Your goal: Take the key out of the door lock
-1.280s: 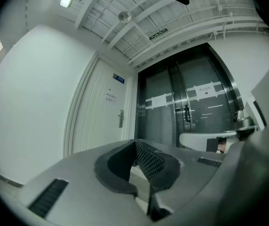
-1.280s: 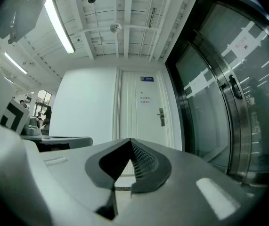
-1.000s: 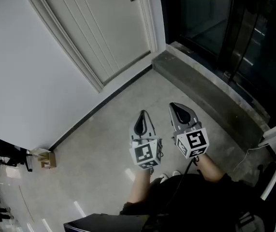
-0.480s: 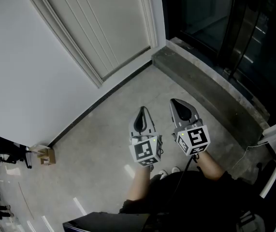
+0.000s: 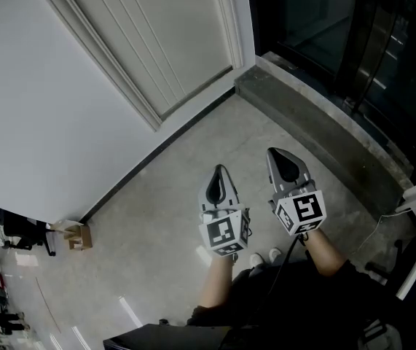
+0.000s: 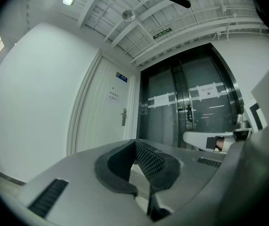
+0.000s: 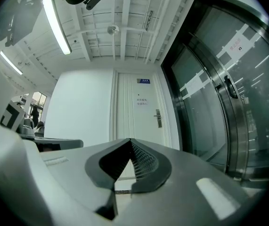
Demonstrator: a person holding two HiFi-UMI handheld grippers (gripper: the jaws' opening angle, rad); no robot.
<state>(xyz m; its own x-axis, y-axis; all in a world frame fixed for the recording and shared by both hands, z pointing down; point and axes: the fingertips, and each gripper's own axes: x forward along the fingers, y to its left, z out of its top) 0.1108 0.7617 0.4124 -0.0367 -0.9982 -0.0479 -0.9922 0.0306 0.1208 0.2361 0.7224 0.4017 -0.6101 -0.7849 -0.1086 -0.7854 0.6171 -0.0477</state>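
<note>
The left hand-held gripper (image 5: 220,170) and right hand-held gripper (image 5: 276,153) are held closed and empty. The door lock (image 7: 158,118) is seen well ahead on the white door (image 7: 133,121); the key cannot be distinguished.

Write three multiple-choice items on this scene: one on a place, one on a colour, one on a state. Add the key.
1. In the right gripper view, the glass doors stand on which side of the panelled door?
A. left
B. right
C. above

2. What colour is the panelled door?
A. white
B. red
C. black

3. The right tongs are:
A. wide open
B. shut on a cup
C. shut, with nothing between them

Key:
1. B: the dark glass fills the space right of the door frame.
2. A: its panels match the pale wall.
3. C: the pads meet at their tips, and only floor shows below them.
</note>
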